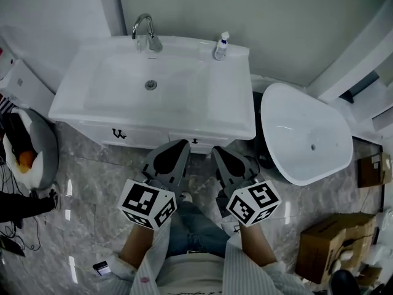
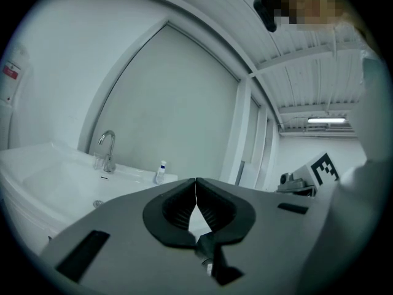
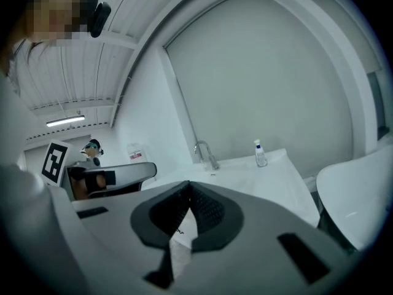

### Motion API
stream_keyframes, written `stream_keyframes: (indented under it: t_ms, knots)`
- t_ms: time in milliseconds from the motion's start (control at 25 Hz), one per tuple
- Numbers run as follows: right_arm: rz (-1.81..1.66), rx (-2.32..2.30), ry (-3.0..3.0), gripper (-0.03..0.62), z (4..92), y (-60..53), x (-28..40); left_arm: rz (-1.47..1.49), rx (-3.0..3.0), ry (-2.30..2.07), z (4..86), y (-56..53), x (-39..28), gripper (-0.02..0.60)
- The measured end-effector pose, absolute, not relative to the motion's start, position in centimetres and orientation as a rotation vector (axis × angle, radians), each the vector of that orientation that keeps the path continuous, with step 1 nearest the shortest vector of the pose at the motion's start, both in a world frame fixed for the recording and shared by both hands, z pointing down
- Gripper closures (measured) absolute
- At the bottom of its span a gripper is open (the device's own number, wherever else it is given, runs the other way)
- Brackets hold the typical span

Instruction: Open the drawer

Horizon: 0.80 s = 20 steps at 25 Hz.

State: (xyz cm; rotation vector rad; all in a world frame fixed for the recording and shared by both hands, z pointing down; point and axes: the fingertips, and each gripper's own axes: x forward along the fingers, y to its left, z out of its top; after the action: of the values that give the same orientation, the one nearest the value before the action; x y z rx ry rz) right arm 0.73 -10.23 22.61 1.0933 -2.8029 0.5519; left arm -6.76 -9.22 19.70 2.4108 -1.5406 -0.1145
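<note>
While left gripper and right gripper clench nothing, only head view shows box.

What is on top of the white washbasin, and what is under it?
A faucet and a small bottle stand at the back of the washbasin. Underneath, closed drawer fronts show; their contents are hidden.

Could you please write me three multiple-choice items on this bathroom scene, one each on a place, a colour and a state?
1. Where does the small bottle stand?
A) on the sink's back rim, right of the faucet
B) on the floor
C) in the basin

2. What colour is the sink?
A) black
B) white
C) green

3. How do the left gripper's jaws stand?
A) wide apart
B) closed on a handle
C) together, empty

Key: A, it stands on the rim right of the faucet; B, the sink is white throughout; C, its tips meet with nothing between.
</note>
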Motion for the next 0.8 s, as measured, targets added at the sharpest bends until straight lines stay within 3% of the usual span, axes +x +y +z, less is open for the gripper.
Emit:
stream_keyframes:
  t_ms: [800]
  knots:
    - [0.652,1.203,-2.678,0.583,27.7,-12.2,1.3,0.075,2.395,-1.443,26.0,-11.6,-6.0,0.566]
